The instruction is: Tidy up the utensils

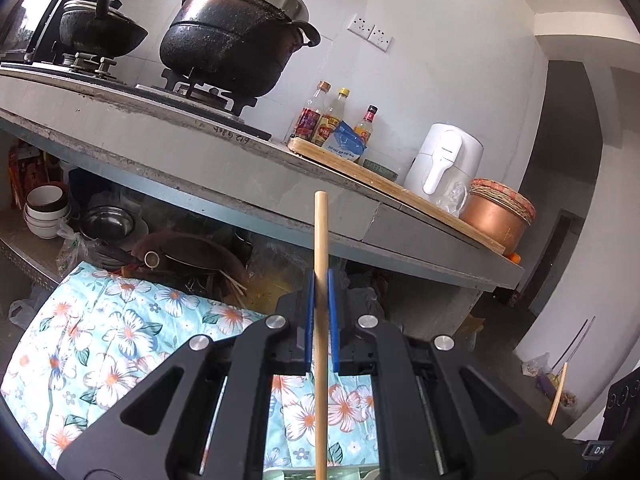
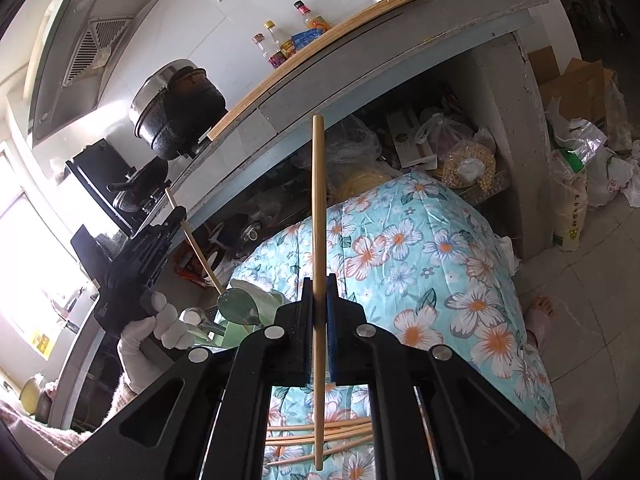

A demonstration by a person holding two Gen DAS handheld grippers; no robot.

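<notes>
Upside-down scrawl, roughly "612 6986", on counter edge (image 1: 224, 136); bottle labels (image 1: 320, 130) unreadable.

Smooth pale wooden chopstick (image 1: 321, 240), matt floral cloth (image 1: 120, 340), rough blackened metal pot (image 1: 236, 36).

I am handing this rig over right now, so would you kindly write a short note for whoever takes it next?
Left claw: shut on one chopstick, upright.
Right claw: shut on another chopstick, also upright.
Things: loose chopsticks lie on the floral cloth below the right claw; green holder with spoons sits near the left claw.
Done: two chopsticks picked up.
Left: stow both, probably in the holder, then collect the rest.
</notes>
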